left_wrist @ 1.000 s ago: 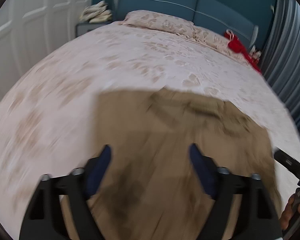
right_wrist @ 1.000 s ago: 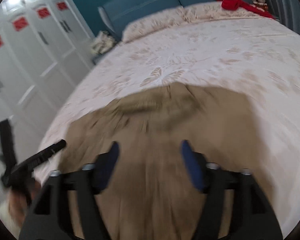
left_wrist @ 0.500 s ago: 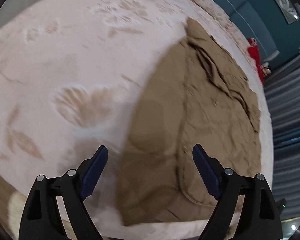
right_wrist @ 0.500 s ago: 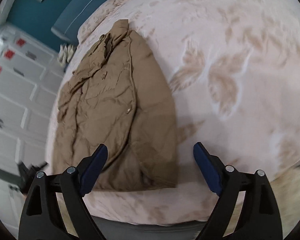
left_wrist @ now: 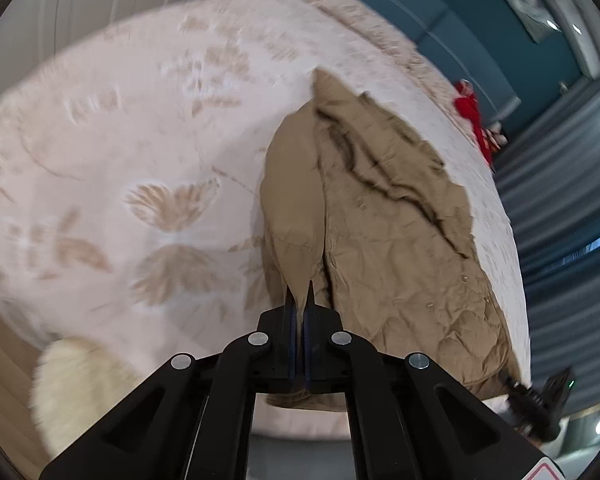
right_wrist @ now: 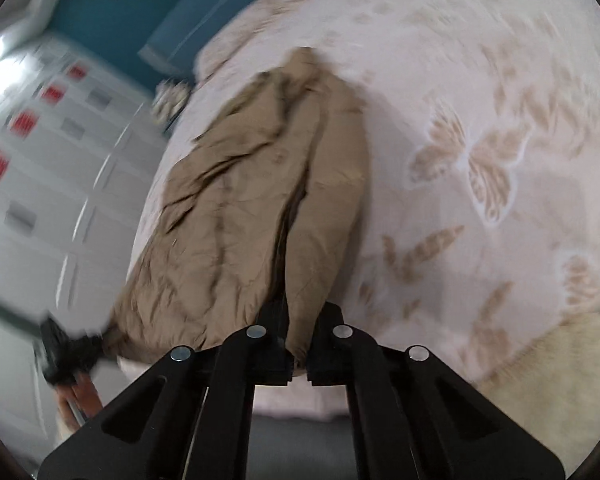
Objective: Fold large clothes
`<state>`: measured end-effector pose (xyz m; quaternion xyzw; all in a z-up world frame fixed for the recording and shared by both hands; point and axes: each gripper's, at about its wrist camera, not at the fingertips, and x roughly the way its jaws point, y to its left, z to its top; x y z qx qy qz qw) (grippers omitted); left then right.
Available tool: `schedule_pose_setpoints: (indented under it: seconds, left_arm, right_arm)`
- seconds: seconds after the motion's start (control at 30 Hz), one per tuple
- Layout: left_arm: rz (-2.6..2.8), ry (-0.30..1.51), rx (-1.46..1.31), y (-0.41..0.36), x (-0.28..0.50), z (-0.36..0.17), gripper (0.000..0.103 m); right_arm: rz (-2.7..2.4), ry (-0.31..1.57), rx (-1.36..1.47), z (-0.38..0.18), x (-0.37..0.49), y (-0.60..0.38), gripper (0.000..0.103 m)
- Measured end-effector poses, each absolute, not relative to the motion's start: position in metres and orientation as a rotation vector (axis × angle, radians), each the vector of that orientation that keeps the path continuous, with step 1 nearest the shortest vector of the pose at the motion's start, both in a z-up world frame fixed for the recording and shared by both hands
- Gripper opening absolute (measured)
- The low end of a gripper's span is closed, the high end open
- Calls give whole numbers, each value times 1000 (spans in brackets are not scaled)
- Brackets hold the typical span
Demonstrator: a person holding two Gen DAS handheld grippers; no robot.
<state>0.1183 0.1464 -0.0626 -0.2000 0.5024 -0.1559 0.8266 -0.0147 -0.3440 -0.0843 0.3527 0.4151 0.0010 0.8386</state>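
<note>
A tan quilted jacket (left_wrist: 400, 240) lies lengthwise on the bed, hem toward me. My left gripper (left_wrist: 299, 300) is at its left side, jaws closing onto a raised fold of the fabric, pads pressing it. In the right wrist view the same jacket (right_wrist: 228, 208) stretches away, and my right gripper (right_wrist: 300, 320) is closing on a lifted fold along its right side, cloth pinched between the pads. Each gripper shows at the edge of the other's view: right gripper (left_wrist: 540, 400), left gripper (right_wrist: 64, 352).
The bed (left_wrist: 140, 140) has a pale leaf-patterned cover; its near edge runs just under both grippers. A red item (left_wrist: 474, 116) lies by the pillows. White wardrobe doors (right_wrist: 28, 160) stand left, grey curtains (left_wrist: 560, 220) right. A cream fluffy thing (right_wrist: 548, 364) sits low beside me.
Both grippers were open over the jacket's sides half a second ago; now each has dropped closer and shut on a fold of fabric, which stands lifted off the bed.
</note>
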Motion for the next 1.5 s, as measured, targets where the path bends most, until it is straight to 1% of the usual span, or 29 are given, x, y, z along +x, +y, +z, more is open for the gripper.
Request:
schedule_pose_setpoints:
  seconds: [0.13, 0.23, 0.27, 0.37, 0.47, 0.53, 0.63, 0.77, 0.83, 0.93, 1.03, 1.23, 1.37, 1.5]
  left_arm:
    - [-370, 1023, -358, 181, 62, -3, 0]
    - [-372, 985, -338, 197, 30, 39, 0]
    - [-373, 964, -336, 200, 26, 51, 0]
    - [-375, 871, -364, 194, 37, 81, 0]
    - [-332, 783, -319, 175, 74, 90, 0]
    - [-289, 748, -273, 159, 105, 90, 1]
    - [-231, 742, -205, 135, 159, 77, 2]
    - [-143, 810, -172, 110, 233, 35, 2]
    - [-99, 850, -153, 99, 269, 8, 2]
    - [-65, 890, -96, 86, 296, -26, 2]
    - [-28, 940, -35, 73, 318, -62, 2]
    - [3, 1012, 16, 61, 337, -115, 3]
    - [10, 1034, 40, 55, 341, -137, 5]
    - [15, 1035, 29, 55, 345, -157, 10]
  right_arm:
    - [134, 907, 595, -29, -66, -322, 2]
    - [193, 877, 534, 15, -103, -312, 2]
    - [192, 842, 512, 33, -110, -312, 2]
    - [166, 716, 502, 64, -92, -320, 2]
    - [130, 597, 518, 70, -48, -339, 2]
    - [98, 567, 546, 63, -14, -352, 2]
    - [22, 563, 590, 37, 56, -373, 2]
    - [-51, 614, 588, -2, 119, -379, 2]
    - [-84, 641, 586, -20, 140, -379, 2]
    - [-133, 685, 591, -49, 165, -380, 2]
    - [-173, 730, 601, -80, 187, -382, 2]
    - [-226, 794, 635, -127, 210, -388, 2]
    - [-236, 836, 603, -147, 219, -383, 2]
    - [-231, 851, 595, -167, 224, -379, 2]
